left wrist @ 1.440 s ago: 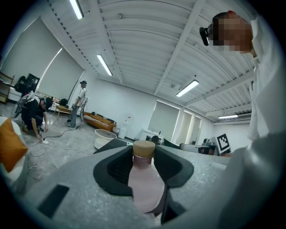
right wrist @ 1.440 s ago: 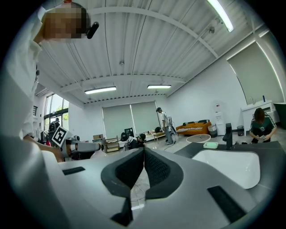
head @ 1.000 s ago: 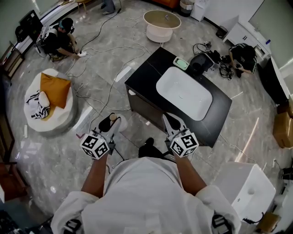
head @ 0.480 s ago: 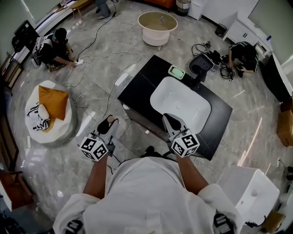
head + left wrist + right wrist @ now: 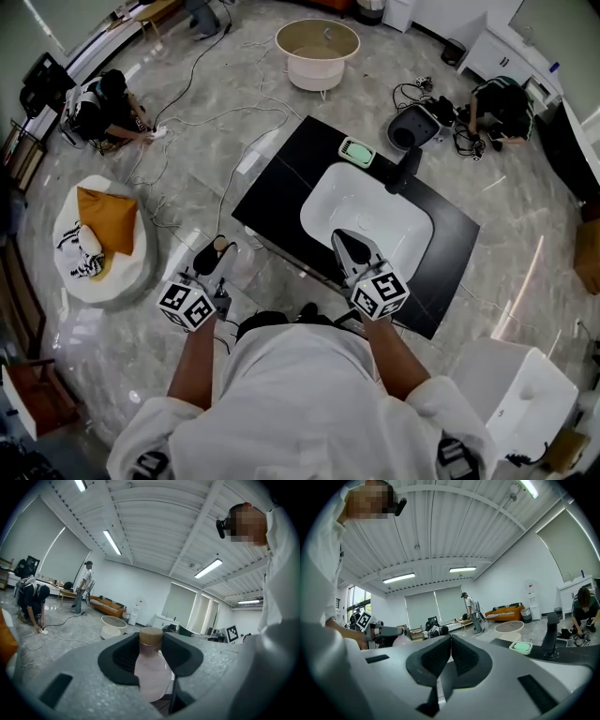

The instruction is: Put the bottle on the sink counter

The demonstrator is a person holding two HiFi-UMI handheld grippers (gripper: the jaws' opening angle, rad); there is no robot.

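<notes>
In front of the black table (image 5: 281, 187) with its white basin (image 5: 367, 217), the left gripper (image 5: 212, 261) is clamped around the upper part of a pale pink bottle (image 5: 151, 670) with a tan cap. It holds the bottle upright over the floor, just off the table's near-left edge and not yet above it. The right gripper (image 5: 350, 251) is pressed shut on nothing and hangs by the table's near edge at the basin. I judge this the carrying step: the next move calls for bringing the bottle over the bare dark stretch left of the basin, lowering it until its base sits flat, and only then letting go.
</notes>
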